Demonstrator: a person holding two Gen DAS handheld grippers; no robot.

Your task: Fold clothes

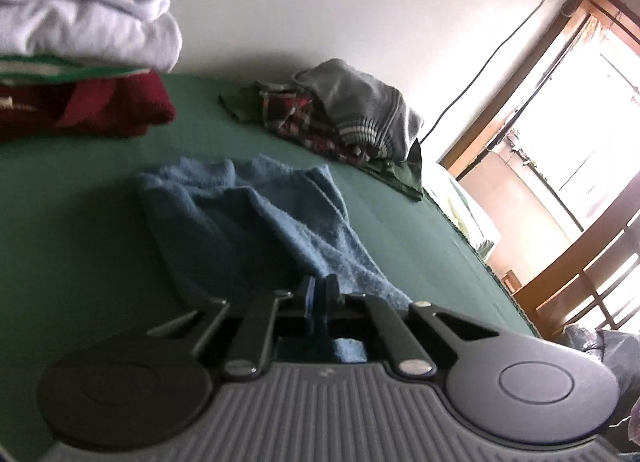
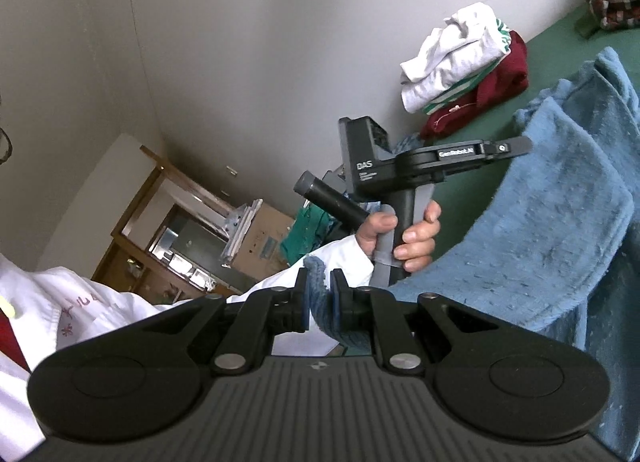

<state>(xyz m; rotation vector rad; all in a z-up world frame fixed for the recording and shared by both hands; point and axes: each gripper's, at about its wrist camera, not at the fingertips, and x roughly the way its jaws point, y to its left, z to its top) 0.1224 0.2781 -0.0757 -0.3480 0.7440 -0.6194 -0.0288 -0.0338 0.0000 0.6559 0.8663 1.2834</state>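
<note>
Left wrist view: the left gripper (image 1: 319, 294) has its fingers clenched on an edge of the blue towel (image 1: 256, 218), which trails forward onto the green worktop (image 1: 80, 222).

Right wrist view: the right gripper (image 2: 320, 298) pinches another edge — towel hanging to its right.

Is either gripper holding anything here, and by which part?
Both hold the blue towel: the right gripper pinches a bunched edge, and the left gripper is shut on another edge of it.

Blue terry towel (image 2: 552, 222) rumpled, lifted off green surface, pinched at two edges
</note>
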